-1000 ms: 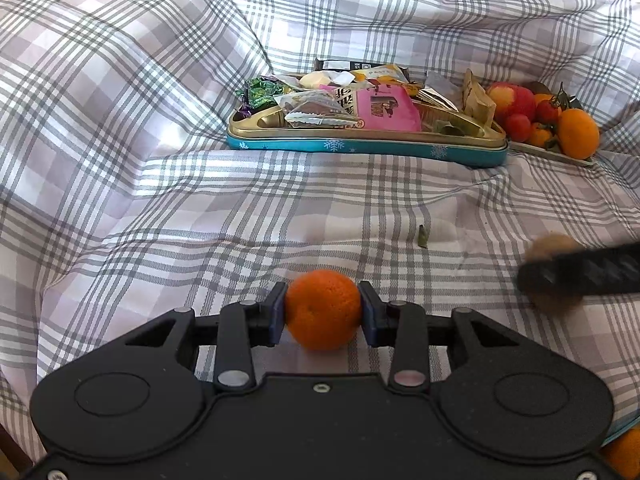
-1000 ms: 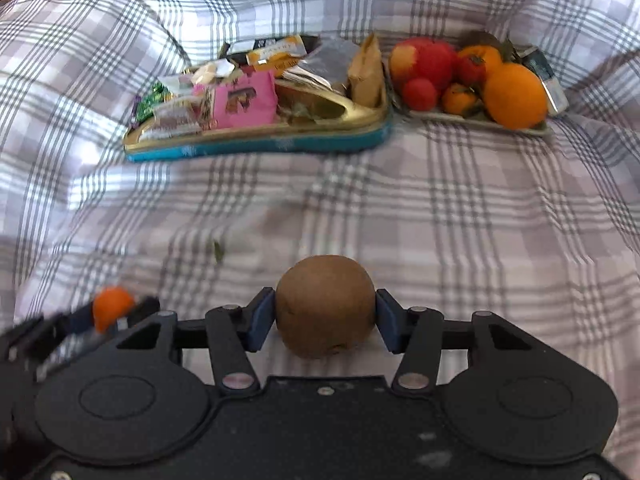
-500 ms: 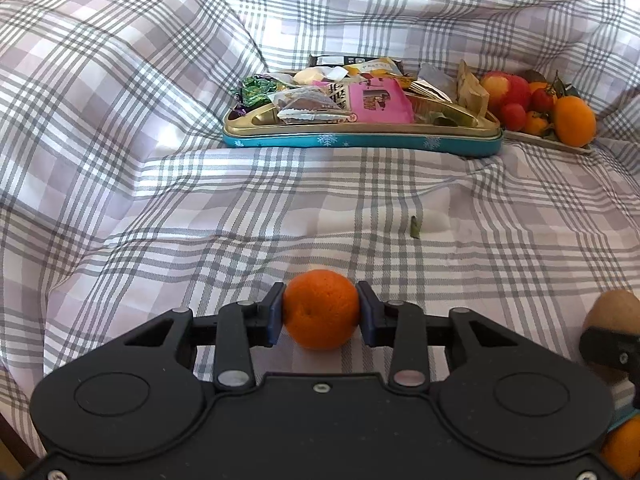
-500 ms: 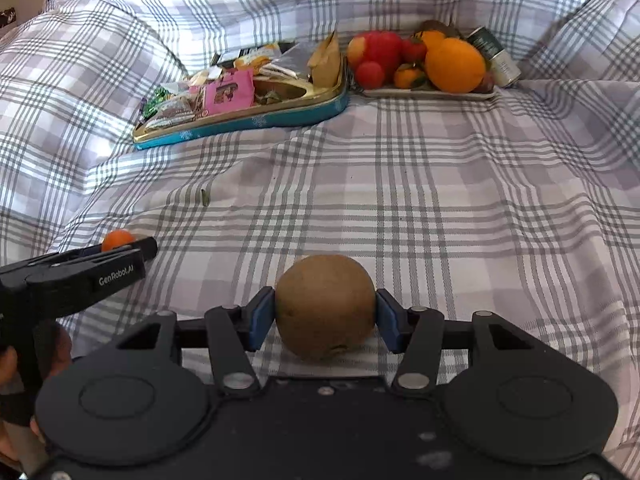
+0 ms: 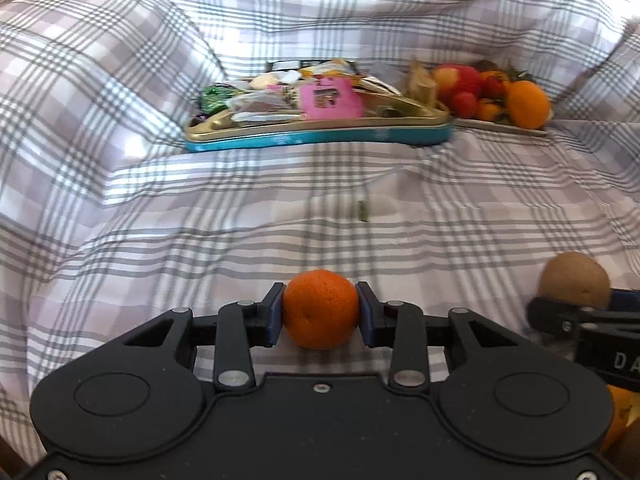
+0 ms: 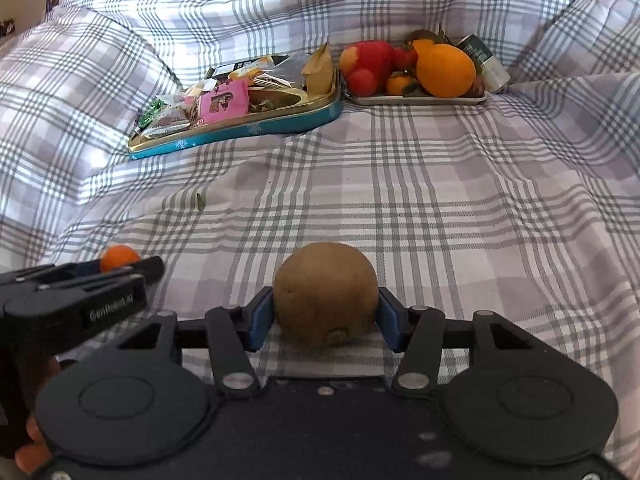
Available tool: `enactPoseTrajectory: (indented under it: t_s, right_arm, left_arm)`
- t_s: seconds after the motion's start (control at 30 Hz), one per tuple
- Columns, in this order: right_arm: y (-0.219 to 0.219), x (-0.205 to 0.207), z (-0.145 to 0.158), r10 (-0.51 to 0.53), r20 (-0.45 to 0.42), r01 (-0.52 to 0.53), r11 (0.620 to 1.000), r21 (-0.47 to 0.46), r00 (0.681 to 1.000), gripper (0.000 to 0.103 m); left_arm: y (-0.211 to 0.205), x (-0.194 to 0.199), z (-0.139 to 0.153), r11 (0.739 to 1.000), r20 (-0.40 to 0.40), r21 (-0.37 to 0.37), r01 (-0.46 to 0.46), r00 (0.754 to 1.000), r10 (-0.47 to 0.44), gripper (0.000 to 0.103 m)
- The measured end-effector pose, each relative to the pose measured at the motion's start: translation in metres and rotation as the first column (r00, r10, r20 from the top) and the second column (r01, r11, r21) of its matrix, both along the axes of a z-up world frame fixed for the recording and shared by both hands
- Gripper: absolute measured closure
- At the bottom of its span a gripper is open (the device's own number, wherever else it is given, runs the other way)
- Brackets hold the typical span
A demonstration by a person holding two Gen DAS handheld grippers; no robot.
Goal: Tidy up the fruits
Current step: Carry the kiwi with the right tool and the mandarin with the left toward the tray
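Note:
My left gripper [image 5: 320, 314] is shut on a small orange mandarin [image 5: 320, 308], with both blue pads pressed against its sides just above the checked bedsheet. My right gripper [image 6: 326, 314] is shut on a brown kiwi [image 6: 325, 292] in the same way. In the left wrist view the kiwi [image 5: 574, 280] shows at the right edge. The right wrist view has the mandarin [image 6: 119, 258] at the left. Far back, a flat fruit tray [image 6: 420, 100] holds a red apple [image 6: 370, 60], a big orange [image 6: 446, 70] and smaller fruits.
A teal and gold tin [image 6: 240, 132] full of snack packets sits left of the fruit tray. A dark can [image 6: 484, 64] lies behind the tray. A small green scrap [image 6: 199, 202] lies on the sheet. Another orange fruit [image 5: 618, 412] peeks in at the lower right.
The right gripper with the kiwi has drawn back towards me and now sits beside the left one. The left jaws have tightened slightly on the mandarin.

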State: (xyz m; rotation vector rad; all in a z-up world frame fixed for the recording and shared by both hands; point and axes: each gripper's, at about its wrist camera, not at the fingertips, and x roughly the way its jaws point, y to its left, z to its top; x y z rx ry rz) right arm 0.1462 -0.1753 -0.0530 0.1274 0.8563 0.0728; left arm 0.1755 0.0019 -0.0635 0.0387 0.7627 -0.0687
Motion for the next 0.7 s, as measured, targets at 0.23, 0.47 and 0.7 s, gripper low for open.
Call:
enactPoseTrajectory:
  t_s: [0.23,0.47,0.7]
  right_arm:
    - [-0.014,-0.003,0.001,0.015,-0.008,-0.014,0.995,0.096,1.000,0.044]
    - [-0.042,-0.016,0.006,-0.034,0.012,0.030,0.965,0.262,0.999,0.040]
    - [-0.035,-0.018,0.010,-0.031,0.059,0.019,0.981,0.191,0.998,0.035]
  left_arm:
    - [0.001,0.000,-0.002,1.000,-0.002,-0.011,0.000,1.000,0.000,0.058]
    - [0.007,-0.003,-0.002,0.999,0.015,-0.030,0.029,0.999,-0.028,0.058]
    - [0.010,-0.005,-0.003,0.997,0.028,-0.040,0.064,0.998,-0.063,0.058]
